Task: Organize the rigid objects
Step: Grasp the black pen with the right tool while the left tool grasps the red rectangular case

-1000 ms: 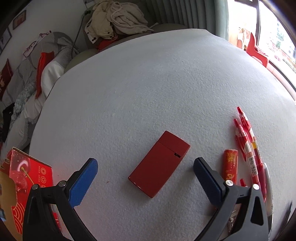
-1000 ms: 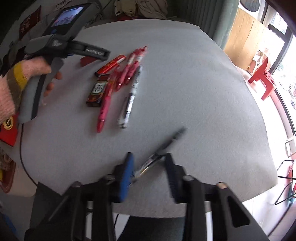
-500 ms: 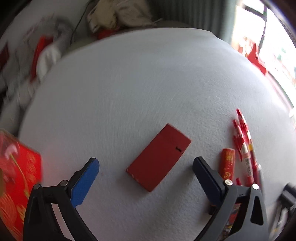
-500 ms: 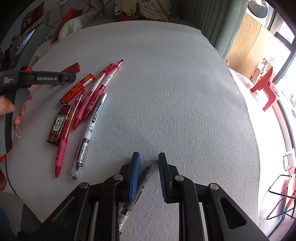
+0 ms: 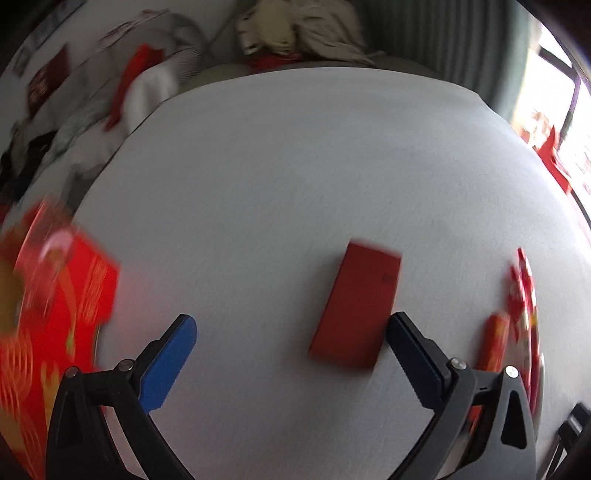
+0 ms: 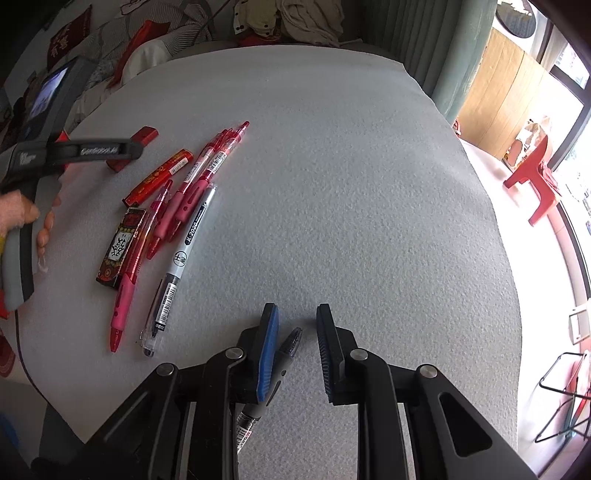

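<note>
On the white felt table [image 6: 351, 184], my right gripper [image 6: 297, 332] has its jaws opening. A dark pen [image 6: 287, 349] lies between them, leaning on the left blue pad and clear of the right pad. To its left lies a row: a grey-white pen [image 6: 184, 254], a pink pen [image 6: 125, 291], red pens [image 6: 207, 166], a red tube [image 6: 159, 177] and a dark labelled packet [image 6: 120, 247]. My left gripper [image 5: 291, 339] is open wide above a flat red box [image 5: 356, 306], which lies close to its right finger [image 5: 410, 350].
A red patterned box [image 5: 55, 295] sits at the table's left edge. Piled clothes [image 5: 303, 29] and cushions lie beyond the far edge. A red stool [image 6: 535, 177] stands on the floor to the right. A person's hand [image 6: 22, 218] holds the left gripper's handle.
My right gripper carried the dark pen over beside the row, and its jaws have spread off it. The left gripper rolled and shifted, so the red box now lies nearer its right finger.
</note>
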Demonstrator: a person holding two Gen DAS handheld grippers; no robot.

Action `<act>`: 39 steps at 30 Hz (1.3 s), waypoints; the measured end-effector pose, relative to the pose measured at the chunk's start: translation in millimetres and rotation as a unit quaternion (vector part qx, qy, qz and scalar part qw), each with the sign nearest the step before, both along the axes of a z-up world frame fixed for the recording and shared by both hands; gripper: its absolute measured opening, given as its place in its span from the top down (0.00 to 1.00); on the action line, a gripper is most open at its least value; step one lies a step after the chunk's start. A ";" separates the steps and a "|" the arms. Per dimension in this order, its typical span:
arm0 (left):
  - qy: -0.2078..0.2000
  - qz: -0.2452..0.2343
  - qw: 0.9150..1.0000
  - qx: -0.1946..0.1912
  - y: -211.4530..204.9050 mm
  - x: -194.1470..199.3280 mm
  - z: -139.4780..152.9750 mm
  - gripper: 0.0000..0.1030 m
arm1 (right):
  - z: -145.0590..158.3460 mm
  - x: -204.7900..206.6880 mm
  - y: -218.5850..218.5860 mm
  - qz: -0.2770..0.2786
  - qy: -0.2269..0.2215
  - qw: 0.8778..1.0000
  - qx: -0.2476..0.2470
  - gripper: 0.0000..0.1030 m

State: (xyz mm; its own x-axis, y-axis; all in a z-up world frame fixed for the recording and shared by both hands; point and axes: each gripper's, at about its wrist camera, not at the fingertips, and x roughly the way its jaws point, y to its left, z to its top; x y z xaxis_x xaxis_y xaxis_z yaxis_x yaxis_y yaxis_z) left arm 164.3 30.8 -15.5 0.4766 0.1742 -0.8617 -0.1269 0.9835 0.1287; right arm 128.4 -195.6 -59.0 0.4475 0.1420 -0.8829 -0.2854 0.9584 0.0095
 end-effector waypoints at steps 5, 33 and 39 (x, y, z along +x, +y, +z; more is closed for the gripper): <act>-0.010 -0.004 1.000 -0.024 1.3 -37.7 6.1 0.00 | 3.9 6.7 -33.8 -0.063 0.028 0.996 0.055 0.46; 0.031 -0.167 0.984 -0.046 -40.2 16.0 -10.0 0.09 | -3.5 -64.8 24.9 -0.044 0.041 0.998 0.012 0.42; 0.051 -0.192 0.979 -0.045 -50.4 5.1 -0.2 0.63 | 2.7 -62.9 27.2 -0.018 0.046 0.999 0.012 0.89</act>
State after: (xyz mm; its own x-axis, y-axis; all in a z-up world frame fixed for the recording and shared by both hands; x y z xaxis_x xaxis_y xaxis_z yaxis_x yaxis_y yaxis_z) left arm 169.4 -19.6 -15.8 0.4030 -0.0804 -0.9116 0.2631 0.9643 0.0313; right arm 65.5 -168.5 -56.3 0.3698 0.1491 -0.9171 -0.2481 0.9671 0.0572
